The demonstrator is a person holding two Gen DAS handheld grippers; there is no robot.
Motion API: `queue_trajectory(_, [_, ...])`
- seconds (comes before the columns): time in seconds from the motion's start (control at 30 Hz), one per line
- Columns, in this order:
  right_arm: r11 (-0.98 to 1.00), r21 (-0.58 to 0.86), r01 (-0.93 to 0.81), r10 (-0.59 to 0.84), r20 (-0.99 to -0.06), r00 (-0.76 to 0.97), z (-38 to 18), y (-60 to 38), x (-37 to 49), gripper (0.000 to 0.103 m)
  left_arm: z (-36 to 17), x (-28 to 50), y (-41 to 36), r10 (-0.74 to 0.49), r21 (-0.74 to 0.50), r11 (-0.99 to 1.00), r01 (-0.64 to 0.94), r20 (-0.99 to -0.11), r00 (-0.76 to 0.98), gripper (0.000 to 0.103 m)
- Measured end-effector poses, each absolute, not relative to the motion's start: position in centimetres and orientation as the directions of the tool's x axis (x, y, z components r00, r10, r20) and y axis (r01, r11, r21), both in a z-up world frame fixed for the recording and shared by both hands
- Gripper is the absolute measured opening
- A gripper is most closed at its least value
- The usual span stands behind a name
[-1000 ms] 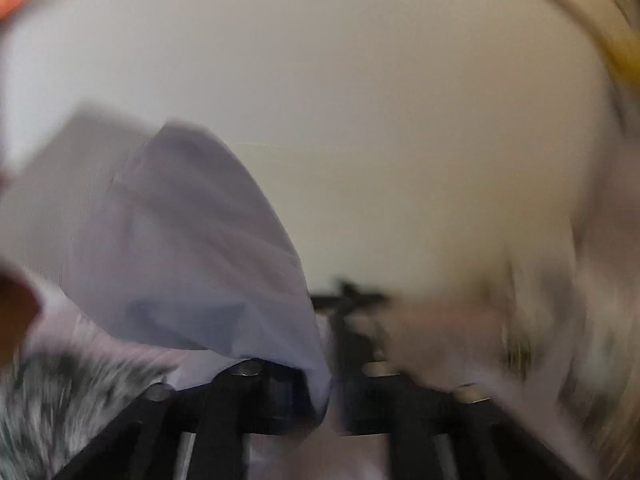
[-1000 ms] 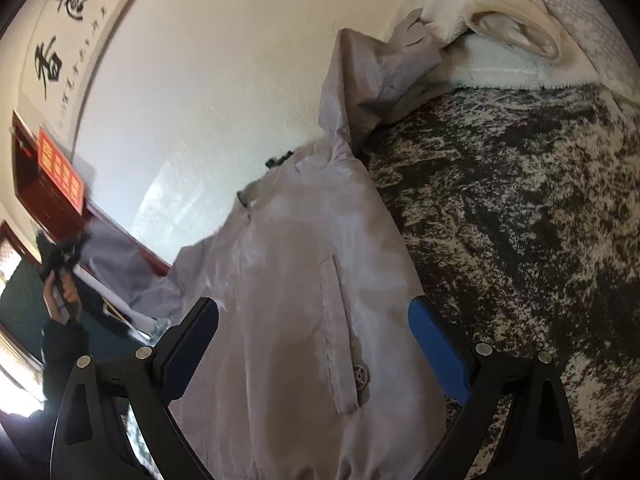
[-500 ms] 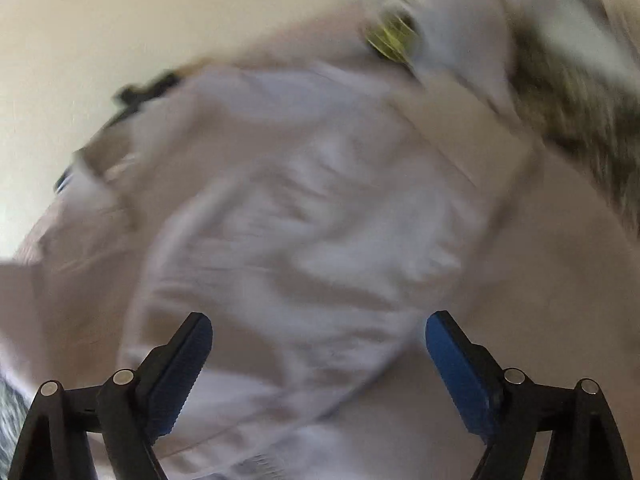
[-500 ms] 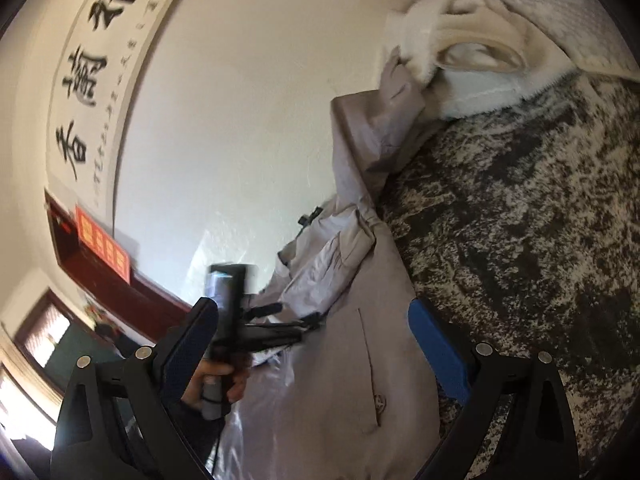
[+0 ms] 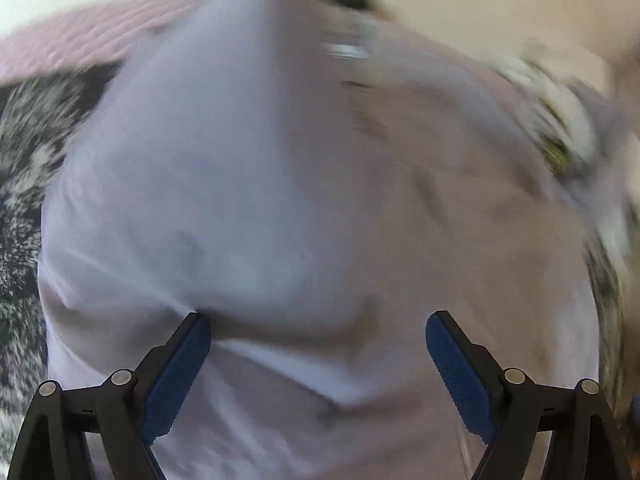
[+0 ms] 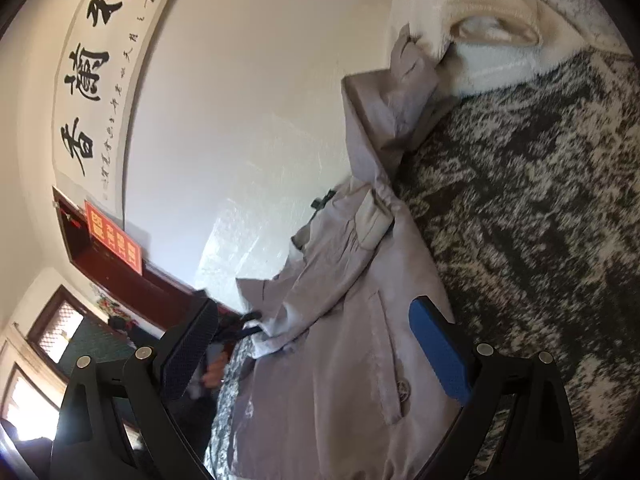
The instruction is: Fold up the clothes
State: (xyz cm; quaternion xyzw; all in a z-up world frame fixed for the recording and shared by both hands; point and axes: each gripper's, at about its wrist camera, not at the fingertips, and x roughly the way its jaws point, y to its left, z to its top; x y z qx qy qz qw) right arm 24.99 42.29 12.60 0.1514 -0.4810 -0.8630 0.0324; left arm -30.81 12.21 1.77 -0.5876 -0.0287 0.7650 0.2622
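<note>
Lying across a mottled black-and-white blanket [image 6: 520, 208], the pale grey jacket [image 6: 336, 368] runs lengthwise beside a white wall [image 6: 248, 120], its near sleeve folded over the body and its far sleeve bunched up toward a cream knitted garment [image 6: 480, 12] at the head of the bed. The right gripper [image 6: 314, 354] hangs above the jacket's lower half with its blue-padded fingers spread wide and nothing between them. The left gripper [image 5: 318, 372] is likewise spread apart, gripping nothing, and hovers close over the jacket, which fills its blurred wrist view in soft folds, with the blanket showing at the left edge. From the right wrist view, the left gripper shows as a dark shape at the folded sleeve's edge. A calligraphy scroll [image 6: 96, 72] and a red sign [image 6: 114, 240] hang on the wall.
</note>
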Motion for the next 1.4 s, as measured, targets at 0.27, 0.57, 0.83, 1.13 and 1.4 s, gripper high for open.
queue_trajectory(0.27, [-0.564, 0.818, -0.113, -0.196, -0.266, -0.944, 12.2, 42.0, 24.4, 0.098, -0.3, -35.8, 6.1, 0.367, -0.388, -0.922, -0.001, -0.872, -0.322, 0.091])
queue_trajectory(0.57, [-0.589, 0.803, -0.097, -0.218, -0.274, -0.937, 12.4, 41.3, 23.7, 0.098, 2.5, -28.6, 16.5, 0.481, -0.398, -0.842, -0.363, -0.860, -0.173, 0.095])
queue_trajectory(0.83, [-0.687, 0.716, -0.128, -0.120, -0.285, -0.951, 17.1, 44.5, 23.2, 0.099, 3.6, -23.2, 21.8, 0.590, -0.506, -0.774, -0.381, -0.795, -0.142, 0.094])
queue_trajectory(1.13, [-0.826, 0.262, -0.499, 0.195, -0.698, -0.689, 25.2, 55.1, -1.9, 0.100, 8.6, -11.8, 10.8, 0.713, -0.567, -0.649, -0.507, -0.686, -0.146, 0.094])
queue_trajectory(1.4, [-0.754, 0.077, -0.653, 0.355, -0.789, -0.502, 20.2, 57.0, -9.4, 0.001, 5.7, -9.6, 0.5, 0.627, -0.518, -0.757, -0.399, -0.747, -0.219, 0.094])
